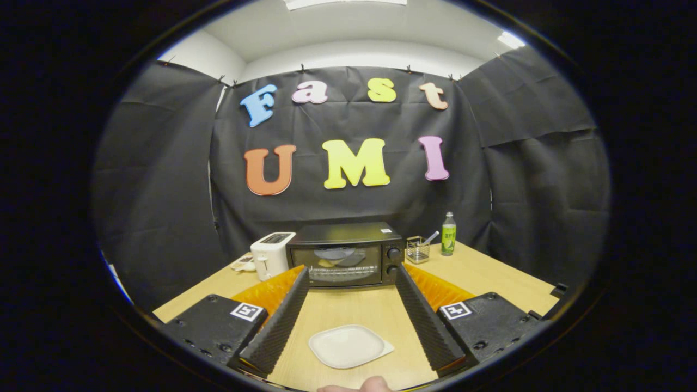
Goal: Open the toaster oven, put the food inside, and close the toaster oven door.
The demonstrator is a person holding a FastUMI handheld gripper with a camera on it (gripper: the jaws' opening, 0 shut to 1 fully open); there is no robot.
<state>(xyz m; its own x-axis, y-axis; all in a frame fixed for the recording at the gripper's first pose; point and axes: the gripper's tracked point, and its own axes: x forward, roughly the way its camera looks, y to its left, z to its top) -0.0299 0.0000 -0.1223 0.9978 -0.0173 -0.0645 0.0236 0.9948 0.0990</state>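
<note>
The gripper (351,272) was spread wide, holding nothing, over an empty plate (347,345) between its fingers. Beyond the tips sat the oven (344,253), door shut, something already visible through the glass. Likely best: approach level and hook the door's top edge.

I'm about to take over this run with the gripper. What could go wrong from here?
The toaster oven looks shut with food seemingly inside, and the plate between the open gripper fingers is empty; you might redo a finished step. Reaching for the door, a finger could clip the white toaster beside it.
</note>
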